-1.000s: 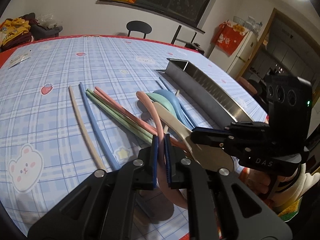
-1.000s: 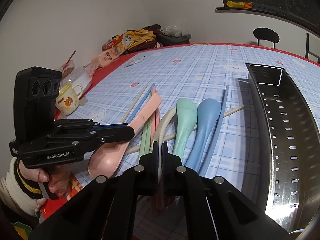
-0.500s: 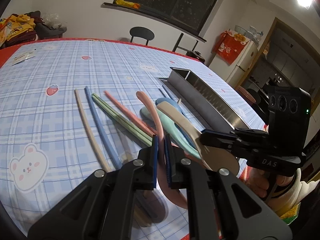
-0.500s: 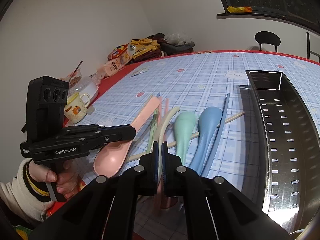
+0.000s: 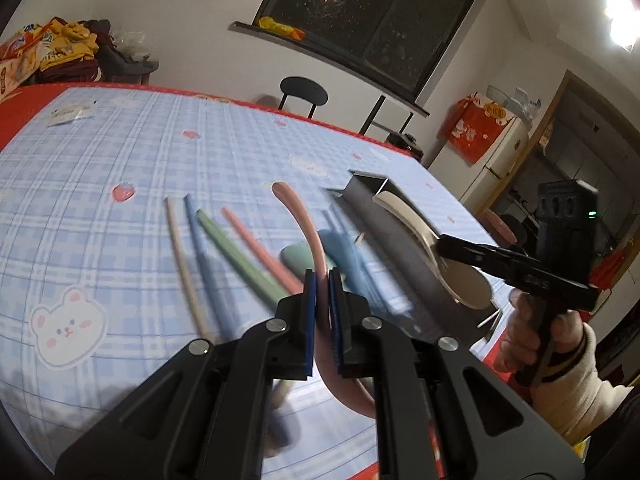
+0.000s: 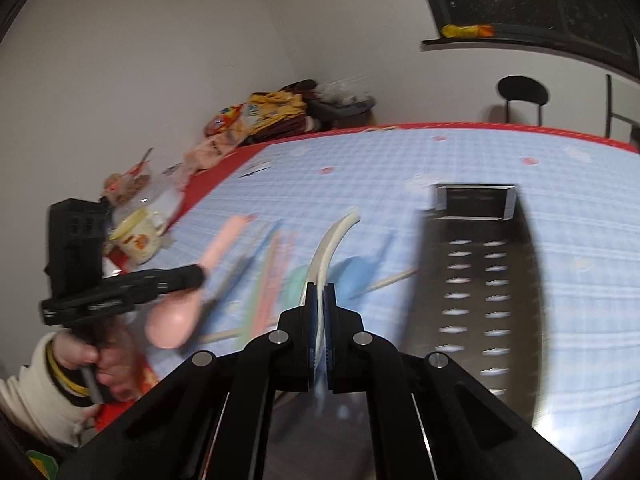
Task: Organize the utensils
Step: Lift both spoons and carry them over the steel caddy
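Both spoons rose off cloth: left gripper (image 5: 322,280) clenched pink spoon (image 5: 296,216), right gripper (image 6: 319,294) clenched cream spoon (image 6: 334,236); metal tray (image 6: 480,280) at 2 o'clock, likely destination.

The sticks (image 5: 224,248) lie side by side on the table (image 5: 120,160). Two spoons (image 5: 320,252) lie just to their right. The tray (image 5: 400,256) sits on the table right of the spoons. A chair (image 5: 303,92) stands behind the table. A cup (image 6: 140,236) sits at the table's left edge in the right wrist view.
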### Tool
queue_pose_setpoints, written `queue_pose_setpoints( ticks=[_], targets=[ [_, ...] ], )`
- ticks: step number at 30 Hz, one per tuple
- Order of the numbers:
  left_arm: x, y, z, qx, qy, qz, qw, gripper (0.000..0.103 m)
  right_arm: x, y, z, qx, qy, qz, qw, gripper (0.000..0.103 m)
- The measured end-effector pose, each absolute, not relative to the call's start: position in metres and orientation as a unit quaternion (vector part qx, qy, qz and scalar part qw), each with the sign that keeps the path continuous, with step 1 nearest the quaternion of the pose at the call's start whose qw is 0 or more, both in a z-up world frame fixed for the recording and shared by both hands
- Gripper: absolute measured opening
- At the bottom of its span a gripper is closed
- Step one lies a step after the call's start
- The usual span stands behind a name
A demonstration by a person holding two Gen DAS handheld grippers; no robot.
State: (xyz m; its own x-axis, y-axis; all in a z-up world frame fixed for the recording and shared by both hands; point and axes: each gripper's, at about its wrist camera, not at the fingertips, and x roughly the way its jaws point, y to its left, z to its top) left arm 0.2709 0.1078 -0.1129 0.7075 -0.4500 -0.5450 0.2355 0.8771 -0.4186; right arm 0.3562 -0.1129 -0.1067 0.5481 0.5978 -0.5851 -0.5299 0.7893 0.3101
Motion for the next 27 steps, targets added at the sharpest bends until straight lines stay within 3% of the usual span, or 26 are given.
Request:
queue_pose_setpoints(
  ticks=[15, 27],
  targets=[
    [0.322, -0.026, -0.089, -0.175, 0.32, -0.267, 0.892, 0.011, 0.368, -0.199, -0.134, 0.057, 0.368, 0.257, 0.892, 0.004],
    [0.341, -0.048, -0.11, -0.195, 0.342, -0.27, 0.879, 0.011, 0.365, -0.179, -0.142, 0.016, 0.384, 0.258, 0.887, 0.004]
  ],
)
